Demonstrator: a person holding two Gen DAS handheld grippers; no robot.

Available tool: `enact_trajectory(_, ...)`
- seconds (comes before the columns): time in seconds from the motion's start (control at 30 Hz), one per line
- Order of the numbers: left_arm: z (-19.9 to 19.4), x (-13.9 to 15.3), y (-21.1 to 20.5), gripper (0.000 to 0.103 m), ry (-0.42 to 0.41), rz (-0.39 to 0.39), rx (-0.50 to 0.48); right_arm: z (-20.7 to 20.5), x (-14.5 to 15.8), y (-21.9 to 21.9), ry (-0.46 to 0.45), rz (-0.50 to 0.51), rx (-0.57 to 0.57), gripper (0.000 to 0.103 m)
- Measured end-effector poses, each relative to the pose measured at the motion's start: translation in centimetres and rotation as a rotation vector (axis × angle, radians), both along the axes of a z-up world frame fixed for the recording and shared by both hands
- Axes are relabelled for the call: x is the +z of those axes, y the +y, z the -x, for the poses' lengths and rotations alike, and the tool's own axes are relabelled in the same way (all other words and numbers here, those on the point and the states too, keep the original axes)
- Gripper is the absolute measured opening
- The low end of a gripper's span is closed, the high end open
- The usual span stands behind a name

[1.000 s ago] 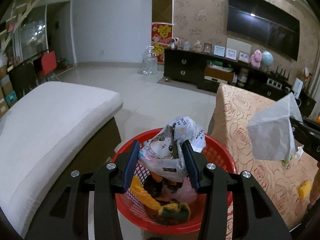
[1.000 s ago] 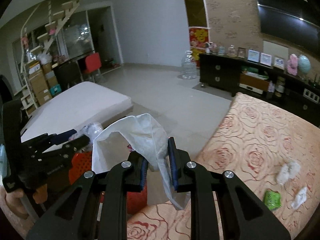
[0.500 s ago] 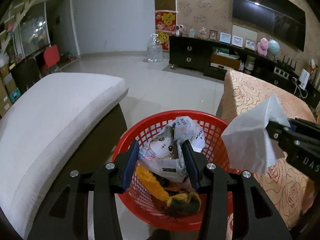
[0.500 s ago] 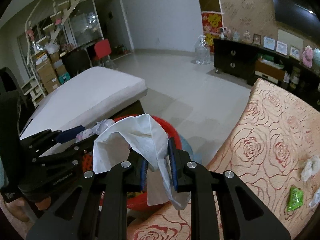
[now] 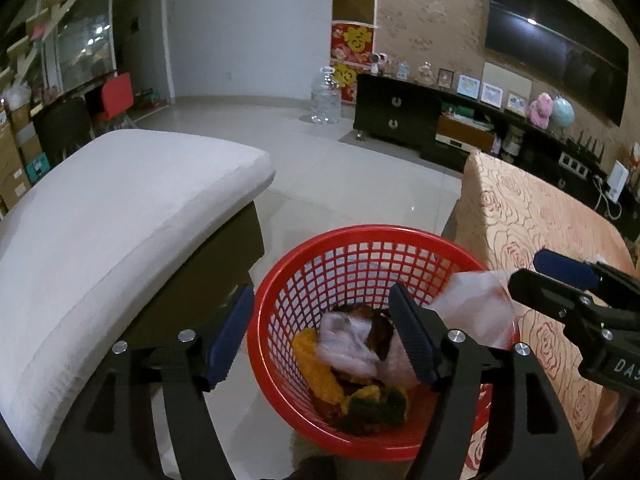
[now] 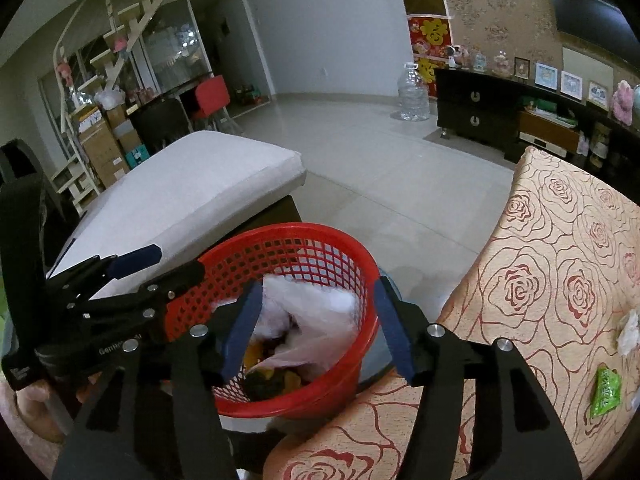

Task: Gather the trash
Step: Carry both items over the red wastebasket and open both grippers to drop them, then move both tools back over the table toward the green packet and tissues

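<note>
Both grippers, left gripper [image 5: 322, 338] and right gripper [image 6: 318, 328], hang wide open and empty over the red basket [image 5: 360, 236] on the floor between cushion and table. Let the white tissue [image 6: 316, 312] and blurred wrapper [image 5: 348, 344] settle inside before you withdraw. More scraps [image 6: 606, 390] lie right, on the tablecloth.

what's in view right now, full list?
basket: 1, red mesh, on floor by table.
tissue: 1, white, dropping into basket.
cat wrapper: 1, pale, blurred, in basket.
peels: several, orange and dark, basket bottom.
green packet: 1, on table.
crumpled tissue: 1, white, on table.
table: 1, rose-pattern cloth.
sofa cushion: 1, white, left.
water jug: 1, clear, far floor.
left gripper: fingers open.
right gripper: fingers open.
</note>
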State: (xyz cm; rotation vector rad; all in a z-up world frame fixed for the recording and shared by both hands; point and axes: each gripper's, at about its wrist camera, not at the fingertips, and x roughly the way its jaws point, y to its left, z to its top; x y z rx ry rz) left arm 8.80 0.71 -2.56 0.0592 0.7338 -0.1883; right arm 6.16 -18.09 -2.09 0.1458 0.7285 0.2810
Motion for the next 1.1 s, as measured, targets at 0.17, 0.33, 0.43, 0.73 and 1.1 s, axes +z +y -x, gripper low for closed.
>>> enact_trajectory(0.17,0.2,0.4,0.3,0.069,-0.02,0.005,0.01,0.4,0.3,-0.4,-0.011,-0.001,-0.015,0.057)
enact_trajectory(0.33,0.4,0.6,0.2,0.069,-0.033,0.008,0.002,0.8,0.2,-1.0,-0.019,0.023,-0.041,0.057)
enact_trajectory(0.43,0.5,0.9,0.0,0.07,-0.04,0.012,-0.005,1.1,0.1,-1.5,-0.019,0.036,-0.061,0.057)
enact_trajectory(0.73,1.4,1.7,-2.0,0.07,-0.078,0.013,-0.054,2.6,0.6,-4.4,-0.035,0.092,-0.145,0.059)
enact_trajectory(1.1,3.2,2.1,-6.1,0.071,-0.111,0.017,-0.161,6.7,0.6,-12.8,-0.032,0.124,-0.346,0.063)
